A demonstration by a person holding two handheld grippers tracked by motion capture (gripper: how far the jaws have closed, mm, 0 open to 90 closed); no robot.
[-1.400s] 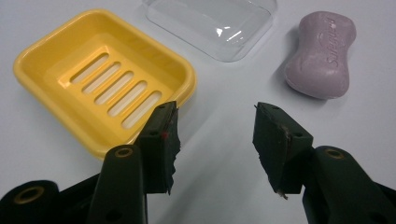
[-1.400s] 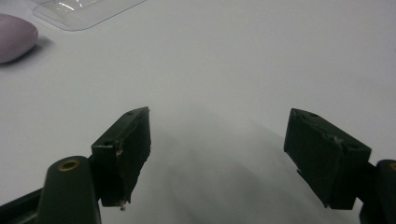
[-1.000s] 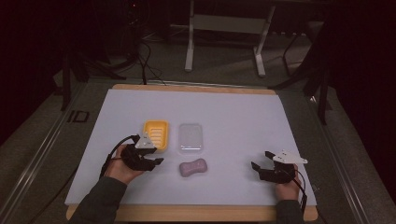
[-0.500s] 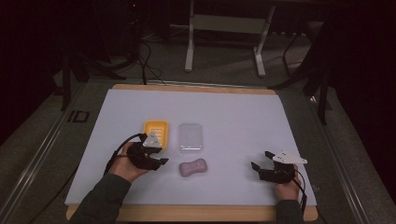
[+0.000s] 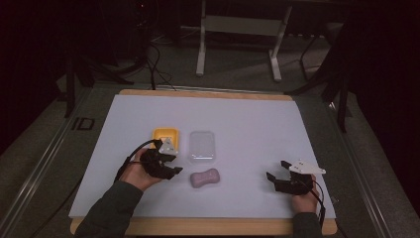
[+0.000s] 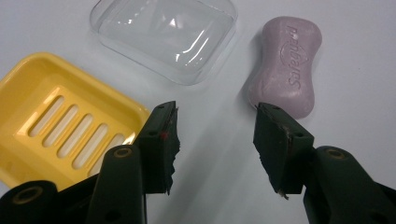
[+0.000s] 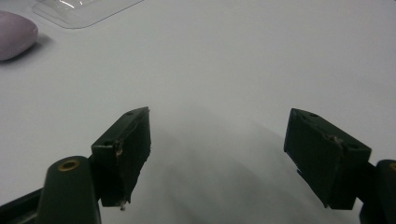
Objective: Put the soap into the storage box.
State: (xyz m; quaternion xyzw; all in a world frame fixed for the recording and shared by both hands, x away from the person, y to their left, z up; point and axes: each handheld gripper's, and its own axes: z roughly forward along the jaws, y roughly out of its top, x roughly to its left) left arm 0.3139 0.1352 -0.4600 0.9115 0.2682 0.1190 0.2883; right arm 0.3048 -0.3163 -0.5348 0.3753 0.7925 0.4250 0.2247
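On the white mat, soap [image 6: 286,65] lies just ahead of the left gripper [image 6: 215,135], jaws part open and empty, dish [image 6: 56,126] beside; right gripper [image 7: 219,154] waits wide and empty. Looks like the approach; next, straddle the soap and squeeze

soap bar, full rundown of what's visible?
The soap bar is pale mauve, matte and solid-looking, with rounded ends and a slightly pinched waist. Embossed lettering runs along its top face; I can't read it reliably. It lies flat on the white table sheet, unwrapped and whole. Nothing grips it: in the left gripper view it sits just past one jaw tip, and whether they touch can't be told. It lies apart from the clear lid and the yellow slotted dish.
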